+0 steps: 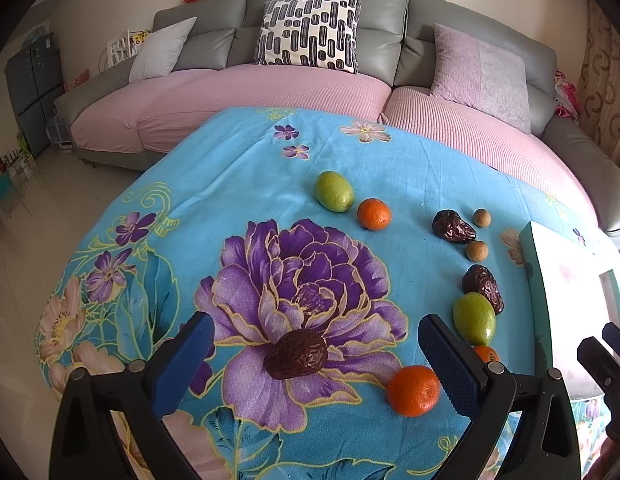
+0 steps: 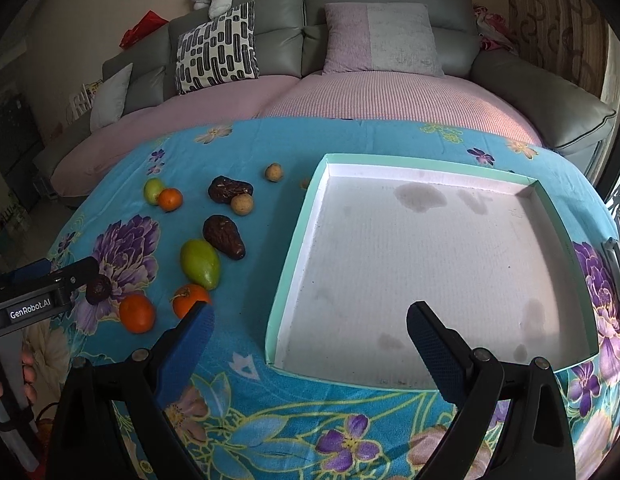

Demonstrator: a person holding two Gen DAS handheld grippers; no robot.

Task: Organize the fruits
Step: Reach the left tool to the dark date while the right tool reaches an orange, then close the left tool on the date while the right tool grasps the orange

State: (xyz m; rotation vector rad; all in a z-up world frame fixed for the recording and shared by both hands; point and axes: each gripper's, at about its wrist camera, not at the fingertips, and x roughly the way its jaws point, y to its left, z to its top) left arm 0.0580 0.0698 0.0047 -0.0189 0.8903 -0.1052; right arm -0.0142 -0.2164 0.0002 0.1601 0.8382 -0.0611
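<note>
A wrinkled dark date (image 1: 296, 354) lies on the flowered blue cloth between the wide-apart fingers of my open left gripper (image 1: 315, 322), touching neither. To its right sit an orange (image 1: 413, 390), a green fruit (image 1: 474, 318) and a second orange (image 1: 486, 354) half hidden by the finger. Further back are two more dates (image 1: 482, 286) (image 1: 452, 226), two longans (image 1: 477, 250) (image 1: 481, 217), another green fruit (image 1: 334, 191) and an orange (image 1: 374, 213). My right gripper (image 2: 310, 312) is open and holds nothing, over the near left corner of the teal-rimmed white tray (image 2: 302, 240).
The tray holds no fruit, only stains. A grey sofa (image 1: 318, 40) with pink covers and cushions runs behind the table. The cloth (image 2: 270, 420) drops off at the table's front and left edges. A person's fingers (image 2: 28, 364) show at the far left.
</note>
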